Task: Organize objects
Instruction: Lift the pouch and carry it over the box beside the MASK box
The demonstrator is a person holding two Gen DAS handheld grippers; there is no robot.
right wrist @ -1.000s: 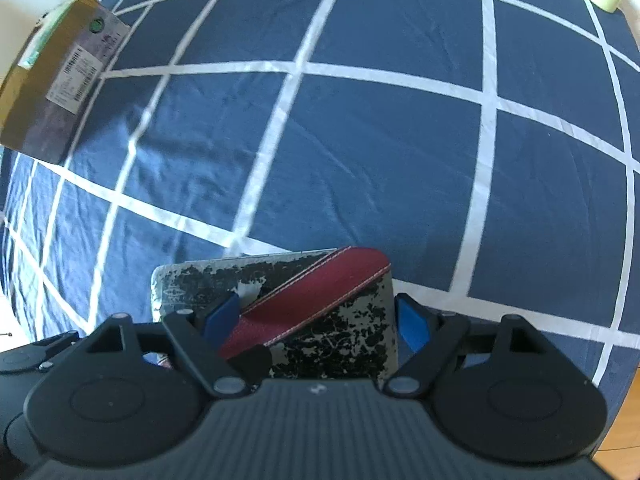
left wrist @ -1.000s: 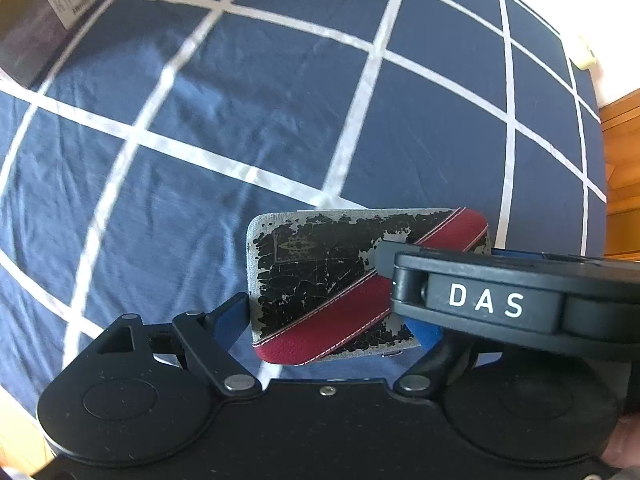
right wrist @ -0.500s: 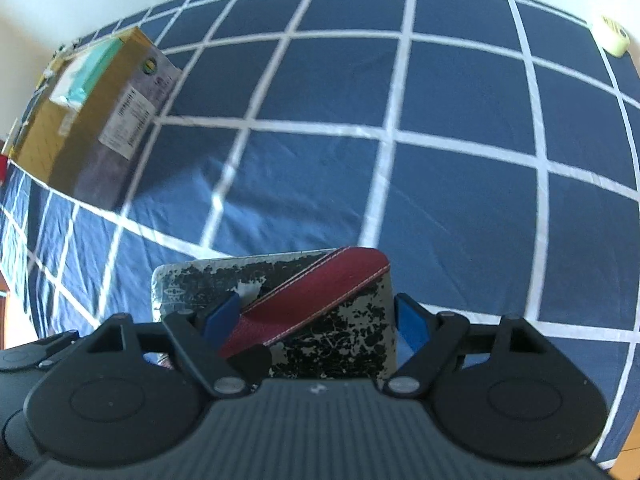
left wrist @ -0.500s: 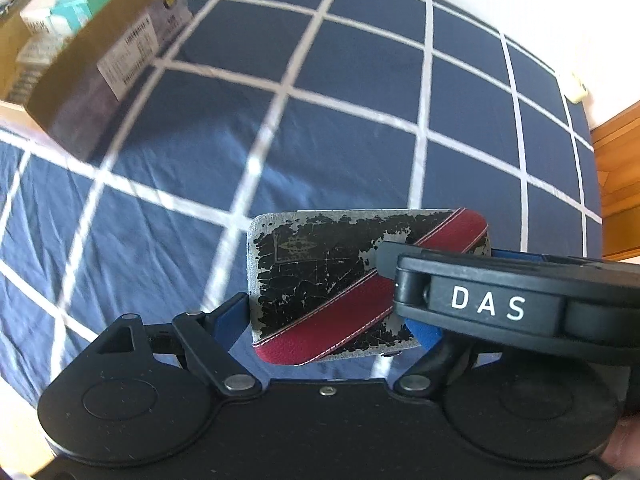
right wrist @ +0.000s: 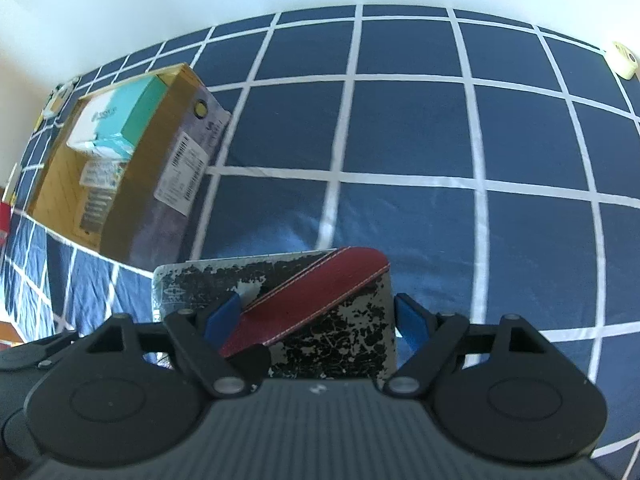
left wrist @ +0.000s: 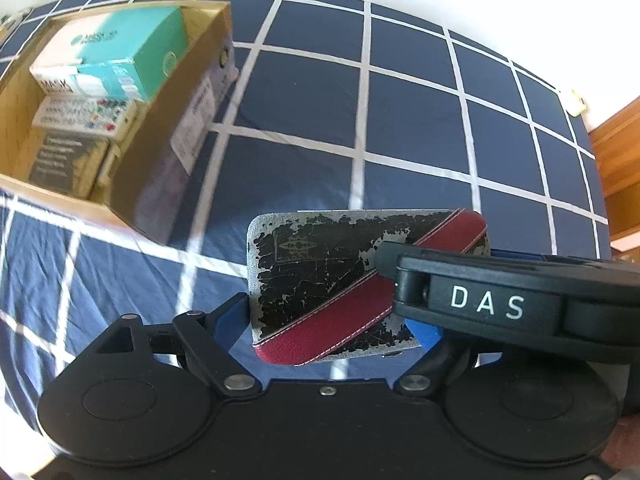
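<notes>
Both grippers are clamping one worn black case with a red diagonal band (left wrist: 320, 280), holding it in the air above the bed's navy checked cover (left wrist: 400, 120). The left gripper (left wrist: 328, 322) is pressing its two blue pads against the case's short edges; the right gripper (right wrist: 320, 316) is doing the same from the other side, with one pad lying across the red band. One open cardboard box (left wrist: 160, 152) is sitting on the cover off to the left, well apart from the case. Inside it four packages are showing: one teal-and-white carton on top and three smaller packs below. One small pale object (right wrist: 622, 60) is resting at the far right edge.
</notes>
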